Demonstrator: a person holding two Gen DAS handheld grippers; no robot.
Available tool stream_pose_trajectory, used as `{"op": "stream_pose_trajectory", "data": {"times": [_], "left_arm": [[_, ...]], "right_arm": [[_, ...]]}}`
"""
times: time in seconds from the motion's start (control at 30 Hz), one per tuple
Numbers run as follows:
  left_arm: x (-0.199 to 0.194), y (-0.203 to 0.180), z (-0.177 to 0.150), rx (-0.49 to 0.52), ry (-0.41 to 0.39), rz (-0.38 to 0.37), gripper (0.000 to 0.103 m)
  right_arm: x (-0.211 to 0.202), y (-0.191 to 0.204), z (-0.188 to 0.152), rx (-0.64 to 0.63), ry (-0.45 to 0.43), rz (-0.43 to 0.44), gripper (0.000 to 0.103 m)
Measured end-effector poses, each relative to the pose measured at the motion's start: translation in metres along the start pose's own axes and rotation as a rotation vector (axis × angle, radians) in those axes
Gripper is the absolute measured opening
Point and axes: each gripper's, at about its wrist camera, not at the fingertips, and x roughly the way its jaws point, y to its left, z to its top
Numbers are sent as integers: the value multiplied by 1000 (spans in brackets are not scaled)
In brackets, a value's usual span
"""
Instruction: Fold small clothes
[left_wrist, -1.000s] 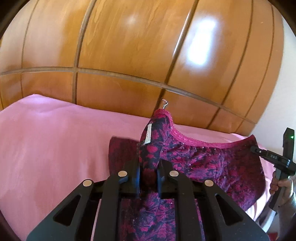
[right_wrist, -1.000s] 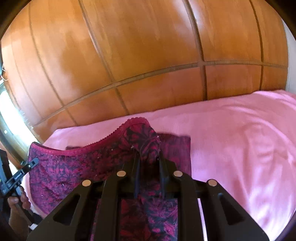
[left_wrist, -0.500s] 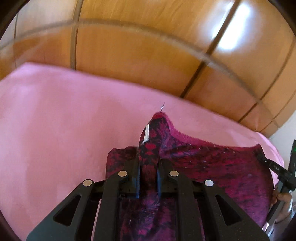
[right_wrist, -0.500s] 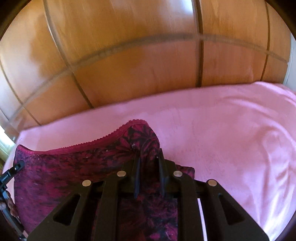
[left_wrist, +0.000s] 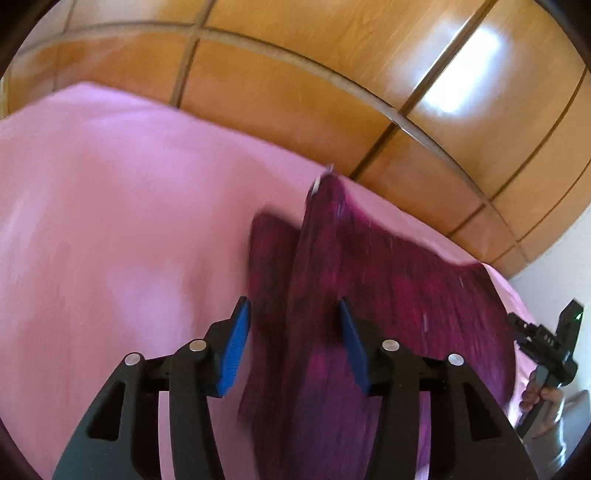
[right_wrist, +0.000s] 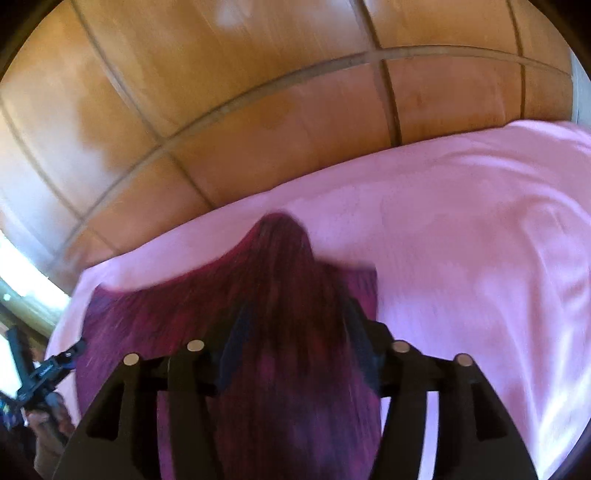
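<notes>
Spreading ahead of both grippers, the pink bedcover (left_wrist: 110, 229) is taking the magenta patterned garment (left_wrist: 388, 295), which is sagging down between the two. The left gripper (left_wrist: 295, 343) is now standing with jaws parted — half a second ago it was clamping the waistband corner. The right gripper (right_wrist: 299, 347) is likewise parted around its corner — the fold looks laid, ready for smoothing.
</notes>
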Motion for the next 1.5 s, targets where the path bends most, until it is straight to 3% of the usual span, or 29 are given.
{"op": "stream_pose_trajectory", "data": {"times": [0.07, 0.2, 0.23, 0.3, 0.33, 0.4, 0.6, 0.77, 0.83, 0.9, 0.97, 1.0, 1.07, 1.13, 1.27, 1.33, 1.4, 1.43, 1.5], "left_arm": [[-17, 13, -27, -43, 3, -52, 54], [-37, 24, -72, -89, 22, -99, 55], [-36, 25, -81, -100, 38, -110, 55], [-29, 23, -90, -107, 63, -124, 41], [-27, 21, -93, -107, 71, -153, 23], [-28, 17, -90, -104, 58, -135, 14], [-68, 8, -87, -81, 28, -190, 9], [-89, 10, -107, -93, 66, -189, 9], [-93, 7, -115, -63, 82, -145, 12], [-94, 4, -112, -53, 78, -126, 16], [-99, 6, -105, -55, 48, -131, 30], [-101, 6, -100, -55, 30, -133, 32], [-97, 3, -80, -55, 10, -141, 34], [-82, -1, -59, -56, 18, -155, 36], [-48, -10, -28, -40, 36, -137, 43], [-30, -16, -17, -21, 52, -117, 43], [-11, -17, -9, -5, 74, -88, 28], [-2, -23, -5, 20, 74, -50, 17], [-2, -34, -4, 75, 21, 40, 14]], "right_arm": [[-23, -11, -28, 21, 17, 49, 55], [-48, -26, -71, 35, 47, 63, 55], [-47, -28, -83, 28, 73, 50, 51], [-45, -28, -97, 12, 96, 13, 35], [-44, -27, -100, 27, 91, 17, 26], [-52, -22, -97, 32, 76, 24, 14], [-112, -6, -99, 8, 13, 89, 11], [-131, -14, -133, 31, 82, 98, 11], [-128, -24, -147, 57, 116, 79, 11], [-123, -26, -149, 59, 129, 69, 13], [-122, -22, -141, 49, 118, 67, 18], [-124, -18, -136, 41, 95, 43, 26], [-133, -12, -125, 13, 48, 30, 32], [-135, -3, -112, -4, 0, 9, 54], [-117, 15, -89, -57, -12, -6, 65], [-96, 19, -77, -58, 11, -42, 65], [-76, 18, -67, -41, 44, -61, 64], [-65, 15, -64, -19, 66, -56, 52], [-52, 15, -59, -23, 77, -80, 28]]}}
